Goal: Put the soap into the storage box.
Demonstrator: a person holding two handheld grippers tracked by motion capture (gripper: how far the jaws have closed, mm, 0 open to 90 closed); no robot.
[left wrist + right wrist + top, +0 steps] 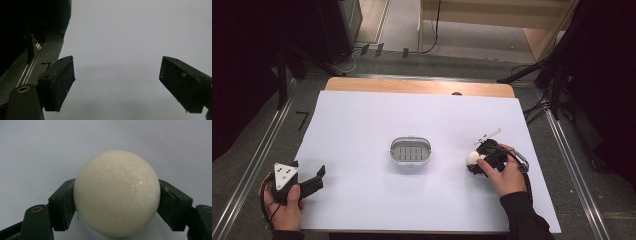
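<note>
White sheeting covers nearly the whole table (362,125), leaving a strip of bare wood along the far edge at the top of the high view, and dark floor with metal rails runs down both sides. At the centre of that view sits a small oval strainer basket (411,151), with open white surface all around it.

Right of centre, the right gripper (475,161) pinches a white ball (472,158) low over the sheet, well apart from the basket. In the right gripper view the ball (117,192) sits squarely between the two black pads, both pressed against its sides, with plain sheet behind it. A thin white stick (488,134) lies just above the gripper in the high view, near the sheet's right edge.

At the lower left of the high view, the left gripper (314,177) rests at the sheet's left edge. In the left gripper view its jaws stand wide apart with nothing between them, and the sheet's border and a rail show at the left of the frame.
</note>
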